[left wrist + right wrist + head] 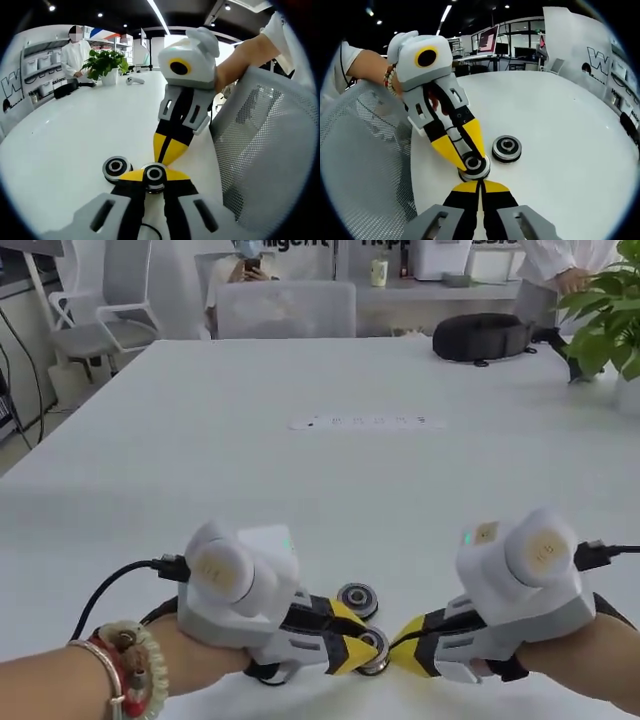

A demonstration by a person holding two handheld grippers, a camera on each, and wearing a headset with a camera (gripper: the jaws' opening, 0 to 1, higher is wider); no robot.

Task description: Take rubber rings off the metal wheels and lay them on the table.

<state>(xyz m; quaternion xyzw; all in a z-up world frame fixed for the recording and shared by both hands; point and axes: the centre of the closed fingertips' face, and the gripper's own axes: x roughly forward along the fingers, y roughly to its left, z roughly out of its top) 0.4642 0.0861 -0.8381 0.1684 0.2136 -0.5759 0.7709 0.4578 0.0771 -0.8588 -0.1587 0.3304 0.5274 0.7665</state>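
Reading across the head view from the left: the left gripper (355,650) lies low on the white table (300,480), its yellow-tipped jaws clamped on either side of the held wheel (474,166), a small round silver metal disc lying flat near the table's near edge. Just beyond it, close but not touching, lies the second wheel (357,597), same make, with its black rubber ring (498,148) in place. No loose ring is seen on the table, so I judge that the stripping is not yet done. From the right, the right gripper (405,645) meets the held wheel nose-on, its jaws drawn together to a point at the rim. Whether any rubber is pinched between them, cannot tell. Risks, as I judge them: a grip that is only on the ring's edge could slip off when pulled; a two-point clamp on a round, smooth wheel could let it twist or squirt out sideways; a ring released under stretch could spring toward the nearby edge; a sweeping jaw could knock the second wheel away.
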